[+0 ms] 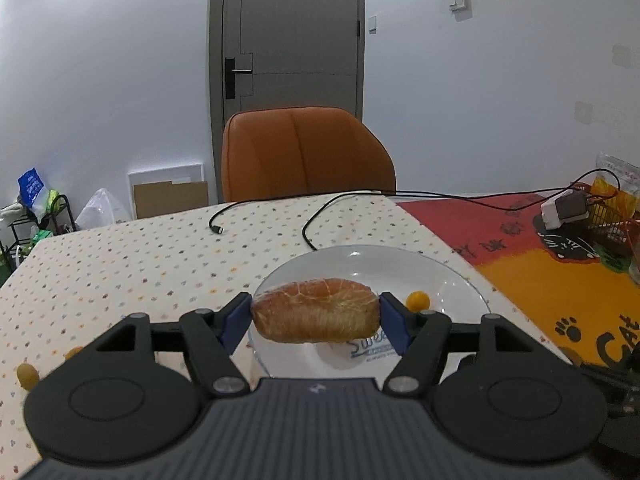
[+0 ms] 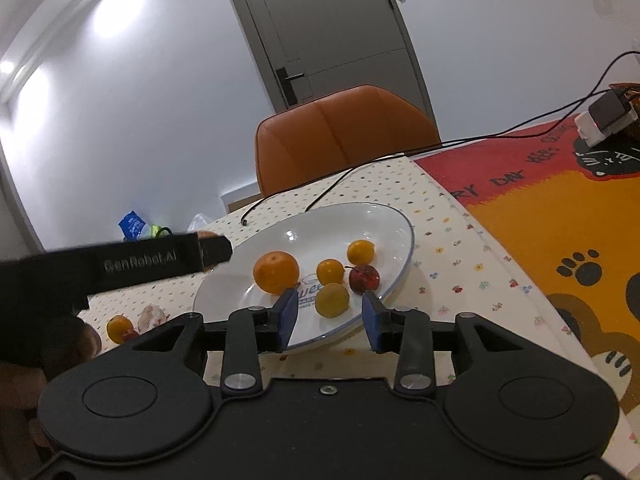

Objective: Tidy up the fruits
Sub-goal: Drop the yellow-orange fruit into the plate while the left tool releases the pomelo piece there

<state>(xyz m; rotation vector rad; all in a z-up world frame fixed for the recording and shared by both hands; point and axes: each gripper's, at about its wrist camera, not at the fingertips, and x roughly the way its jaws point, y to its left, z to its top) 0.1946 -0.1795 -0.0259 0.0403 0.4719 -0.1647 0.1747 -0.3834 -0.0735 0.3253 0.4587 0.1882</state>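
In the left wrist view my left gripper [image 1: 316, 316] is shut on a peeled orange in clear film [image 1: 316, 314], held above the white plate [image 1: 452, 280]. A small yellow fruit [image 1: 418, 300] lies on the plate behind the right finger. In the right wrist view the plate [image 2: 240, 276] holds a large orange [image 2: 276, 272], two small oranges [image 2: 330, 271] [image 2: 361, 252], a red fruit [image 2: 364, 278] and a yellow fruit [image 2: 332, 299]. My right gripper [image 2: 330, 320] is open above the plate's near rim, with the yellow fruit showing in the gap beyond its fingers.
Loose fruits lie on the dotted tablecloth left of the plate [image 2: 119, 328] [image 1: 26, 374]. The left gripper's black body [image 2: 140, 264] crosses the left of the right wrist view. Black cables [image 1: 308, 232], a charger [image 1: 564, 208], an orange chair [image 1: 304, 152] and a red-orange cat mat [image 2: 560, 208] lie beyond.
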